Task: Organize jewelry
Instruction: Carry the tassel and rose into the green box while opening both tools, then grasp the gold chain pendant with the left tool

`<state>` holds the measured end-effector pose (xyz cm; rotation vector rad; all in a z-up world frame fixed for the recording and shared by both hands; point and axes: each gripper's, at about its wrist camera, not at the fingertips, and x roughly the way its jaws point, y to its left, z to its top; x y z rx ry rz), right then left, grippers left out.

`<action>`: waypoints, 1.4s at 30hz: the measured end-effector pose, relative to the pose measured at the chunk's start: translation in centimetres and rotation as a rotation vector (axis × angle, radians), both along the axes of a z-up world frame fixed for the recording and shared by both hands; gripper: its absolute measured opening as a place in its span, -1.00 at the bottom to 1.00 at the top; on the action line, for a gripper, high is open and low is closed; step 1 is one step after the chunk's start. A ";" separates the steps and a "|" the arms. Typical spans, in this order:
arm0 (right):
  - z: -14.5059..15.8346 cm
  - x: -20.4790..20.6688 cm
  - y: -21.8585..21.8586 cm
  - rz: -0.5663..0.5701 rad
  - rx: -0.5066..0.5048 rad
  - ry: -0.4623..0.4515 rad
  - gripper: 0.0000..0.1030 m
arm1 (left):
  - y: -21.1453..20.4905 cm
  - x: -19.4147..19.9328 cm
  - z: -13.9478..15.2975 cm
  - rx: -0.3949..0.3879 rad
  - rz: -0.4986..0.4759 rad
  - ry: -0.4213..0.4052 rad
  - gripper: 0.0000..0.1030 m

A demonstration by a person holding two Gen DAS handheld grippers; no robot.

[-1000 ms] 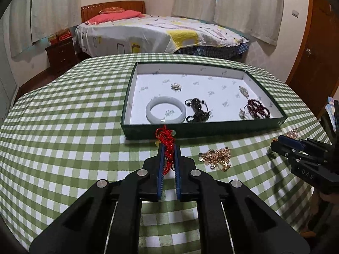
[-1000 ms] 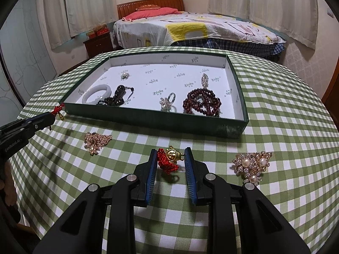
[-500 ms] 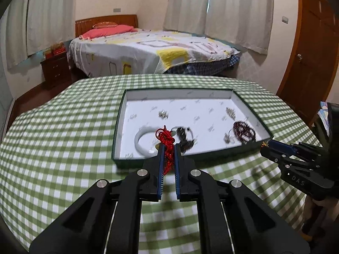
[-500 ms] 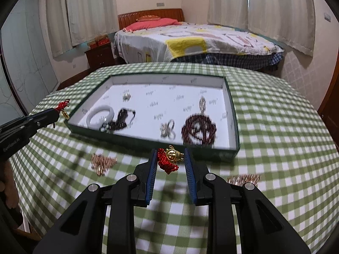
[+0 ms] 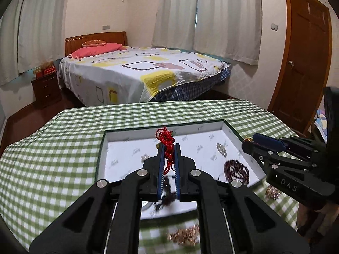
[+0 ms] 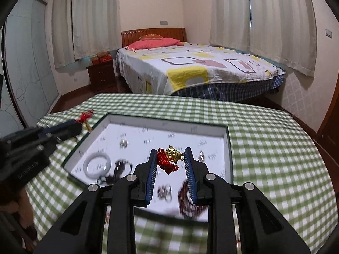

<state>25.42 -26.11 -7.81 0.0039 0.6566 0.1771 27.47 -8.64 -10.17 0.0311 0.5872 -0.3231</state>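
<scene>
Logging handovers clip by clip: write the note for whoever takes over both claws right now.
Left claw: shut on a red knotted cord, above the tray.
Right claw: shut on a red cord with a gold charm, also over the tray.
Done: white bangle, dark bead bracelet and small pieces lie in the tray.
Left: set both cords down inside; a gold piece remains on the tablecloth.

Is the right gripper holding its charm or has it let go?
Holding: the right gripper jaws pinch the red-and-gold charm above the tray.
</scene>
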 end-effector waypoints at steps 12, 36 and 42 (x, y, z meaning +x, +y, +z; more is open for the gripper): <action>-4.9 6.4 1.0 0.002 -0.036 0.105 -0.48 | -2.6 7.1 -6.0 0.076 0.017 0.133 -0.83; -6.9 7.1 1.0 -0.013 -0.064 0.159 -0.13 | -2.1 9.2 -8.5 0.096 0.048 0.252 -0.23; -5.7 6.4 0.9 -0.017 -0.061 0.135 -0.13 | -1.8 8.2 -6.9 0.082 0.054 0.217 0.02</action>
